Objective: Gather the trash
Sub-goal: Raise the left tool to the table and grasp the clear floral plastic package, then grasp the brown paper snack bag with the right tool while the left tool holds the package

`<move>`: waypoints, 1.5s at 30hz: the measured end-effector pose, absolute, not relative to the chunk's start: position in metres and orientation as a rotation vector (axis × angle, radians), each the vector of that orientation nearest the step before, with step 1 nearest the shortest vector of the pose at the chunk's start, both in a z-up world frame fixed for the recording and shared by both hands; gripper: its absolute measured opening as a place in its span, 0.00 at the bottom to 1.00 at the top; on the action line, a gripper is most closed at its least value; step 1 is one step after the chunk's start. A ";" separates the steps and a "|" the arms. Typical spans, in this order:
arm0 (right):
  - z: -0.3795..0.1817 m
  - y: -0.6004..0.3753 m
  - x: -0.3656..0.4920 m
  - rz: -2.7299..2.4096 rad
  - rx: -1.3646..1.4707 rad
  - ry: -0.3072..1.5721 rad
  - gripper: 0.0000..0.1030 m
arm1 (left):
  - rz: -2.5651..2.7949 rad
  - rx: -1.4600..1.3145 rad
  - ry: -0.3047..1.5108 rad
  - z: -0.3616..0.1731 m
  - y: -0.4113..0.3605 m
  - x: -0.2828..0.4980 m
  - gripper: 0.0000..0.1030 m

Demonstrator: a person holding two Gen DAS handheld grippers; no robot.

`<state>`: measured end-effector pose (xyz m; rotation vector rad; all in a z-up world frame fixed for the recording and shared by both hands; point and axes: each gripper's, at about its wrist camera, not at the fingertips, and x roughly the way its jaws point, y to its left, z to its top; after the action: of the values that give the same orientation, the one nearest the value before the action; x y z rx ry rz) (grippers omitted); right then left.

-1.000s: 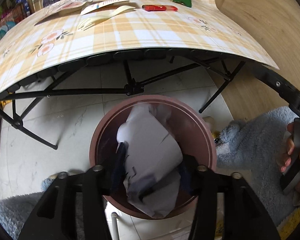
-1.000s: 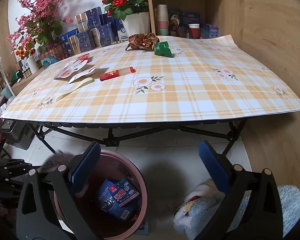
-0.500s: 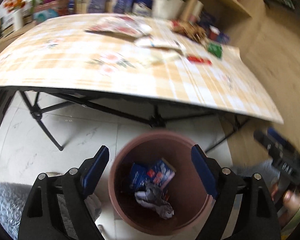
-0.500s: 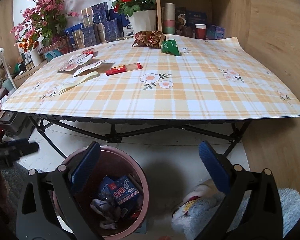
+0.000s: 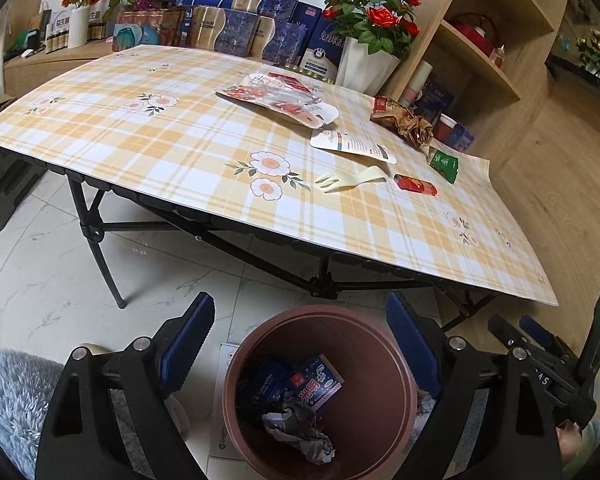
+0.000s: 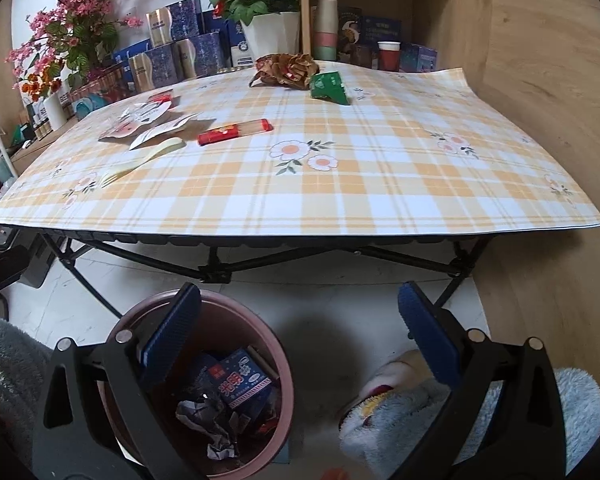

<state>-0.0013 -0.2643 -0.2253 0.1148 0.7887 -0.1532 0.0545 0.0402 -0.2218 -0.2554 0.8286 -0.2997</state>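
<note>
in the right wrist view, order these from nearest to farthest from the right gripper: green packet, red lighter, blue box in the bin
1. blue box: inside the bin, just below and left of the open right gripper.
2. red lighter: mid-table, left of centre.
3. green packet: far side of the table, near the shelf.
</note>
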 end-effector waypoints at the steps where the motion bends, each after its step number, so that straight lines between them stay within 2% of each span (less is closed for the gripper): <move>1: -0.226 -0.264 0.000 -0.140 0.120 0.795 0.94 | -0.296 -0.258 0.830 -0.221 0.041 0.055 0.83; 8: -0.228 -0.263 0.005 -0.123 0.127 0.813 0.94 | -0.290 -0.312 0.885 -0.215 0.055 0.069 0.81; 10: -0.229 -0.264 0.008 -0.118 0.136 0.818 0.94 | -0.306 -0.314 0.885 -0.207 0.056 0.080 0.75; 12: -0.229 -0.266 0.014 -0.111 0.150 0.821 0.94 | -0.312 -0.342 0.871 -0.195 0.057 0.096 0.74; 18: -0.216 -0.262 0.028 -0.067 0.093 0.794 0.94 | -0.329 -0.580 0.861 -0.175 0.060 0.165 0.61; 24: -0.202 -0.277 0.055 -0.034 0.147 0.784 0.94 | -0.385 -0.735 0.859 -0.189 0.045 0.235 0.55; 28: -0.198 -0.288 0.069 -0.016 0.196 0.768 0.94 | -0.334 -0.853 0.867 -0.207 0.054 0.265 0.46; 37: -0.209 -0.307 0.084 -0.018 0.262 0.783 0.94 | -0.268 -1.003 0.858 -0.237 0.077 0.290 0.41; 39: -0.212 -0.308 0.085 -0.016 0.278 0.792 0.94 | -0.271 -1.027 0.837 -0.240 0.079 0.292 0.37; 45: -0.216 -0.304 0.088 0.003 0.278 0.807 0.94 | -0.237 -1.004 0.783 -0.238 0.075 0.303 0.37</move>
<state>0.0879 -0.3044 -0.2159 0.2783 0.8066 0.0029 0.3033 0.0751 -0.2382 -1.0040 0.7828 -0.2367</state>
